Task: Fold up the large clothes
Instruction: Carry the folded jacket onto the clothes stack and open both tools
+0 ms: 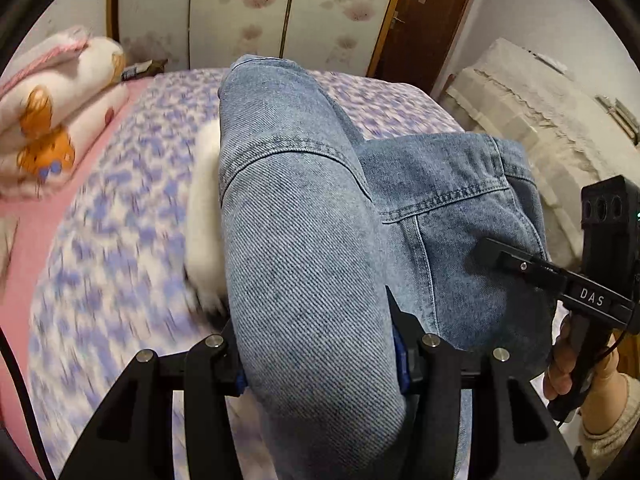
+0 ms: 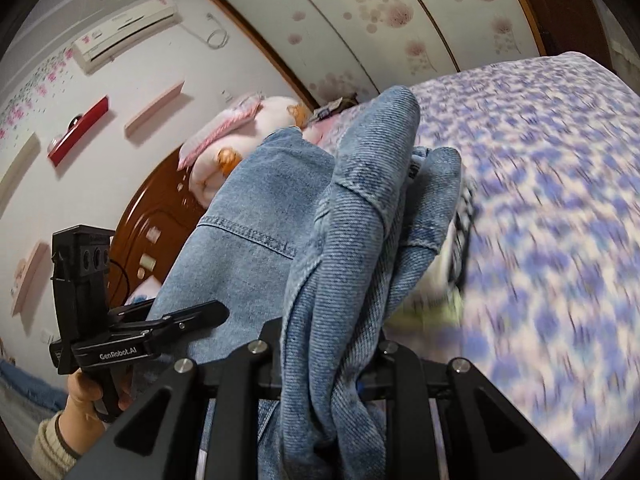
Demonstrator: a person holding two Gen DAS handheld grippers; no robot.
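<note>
Bed (image 1: 120, 216), purple-and-white patterned cover, fills the lower field of both wrist views; taken as landmark. Cover is streaked with motion blur while the cloth near the lenses stays sharp.

Denim garment (image 1: 304, 240), large, light blue, with topstitched seams, hangs bunched above the bed, clear of the cover where the views show it. Judged to be carried over the mattress for spreading flat, the first step of a fold. A white lining or second cloth shows at its bed-side edge; cannot tell which.

Folded blanket (image 1: 52, 120), pink and white with orange print, lies at the head end of the bed, well apart from the garment.

Left gripper (image 1: 320, 364): jaws stand part open, clamped on a thick roll of denim that fills the gap. Wide stance follows from the bulk of the fold, not from a release.

Right gripper (image 2: 324, 376): jaws narrower, pinched on a twisted bunch of the same garment. Seen from the left wrist it sits beside the garment, on the side away from the blanket.

Two separate holds let the cloth be stretched between the hands before lowering.

Hand (image 2: 88, 396) with knit cuff grips the left handle, off the bed's near edge.
</note>
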